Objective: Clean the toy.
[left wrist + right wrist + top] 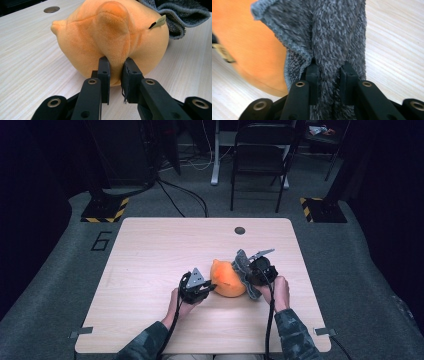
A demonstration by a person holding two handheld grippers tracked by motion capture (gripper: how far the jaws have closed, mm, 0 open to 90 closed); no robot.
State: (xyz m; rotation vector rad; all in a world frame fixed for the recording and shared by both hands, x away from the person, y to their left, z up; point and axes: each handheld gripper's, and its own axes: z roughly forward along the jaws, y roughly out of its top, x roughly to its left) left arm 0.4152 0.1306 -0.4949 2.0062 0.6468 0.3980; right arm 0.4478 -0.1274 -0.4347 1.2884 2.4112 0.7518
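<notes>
1. On the pale wooden table (150, 250): an orange plush toy (228, 279), lying a little right of the middle, near the front edge.
2. Left gripper (202, 287): at the left side of the plush toy, held by the left hand (179, 304) coming from the bottom edge.
3. In the left gripper view: both black jaws pressed onto a soft protruding fold at the lower part of the orange plush toy (112, 37), pinching it between the pads (103, 72).
4. A small beige tag (160, 22) sticking out of the toy at its upper right in that view.
5. Right gripper (250, 270): at the right side of the toy, held by the right hand (278, 292).
6. In the right gripper view: jaws closed on a grey fuzzy cloth (332, 37), a thick strip of it squeezed between the two pads (312, 75).
7. Grey cloth (244, 270): lying against the right side of the toy, touching it, partly raised above the table.
8. In the left gripper view: same grey cloth (180, 17) behind the toy at the upper right.
9. Near the far edge of the table: a round cable hole (240, 230), well apart from the toy.
10. Beyond the table, on the grey floor: a dark folding chair (260, 155).
</notes>
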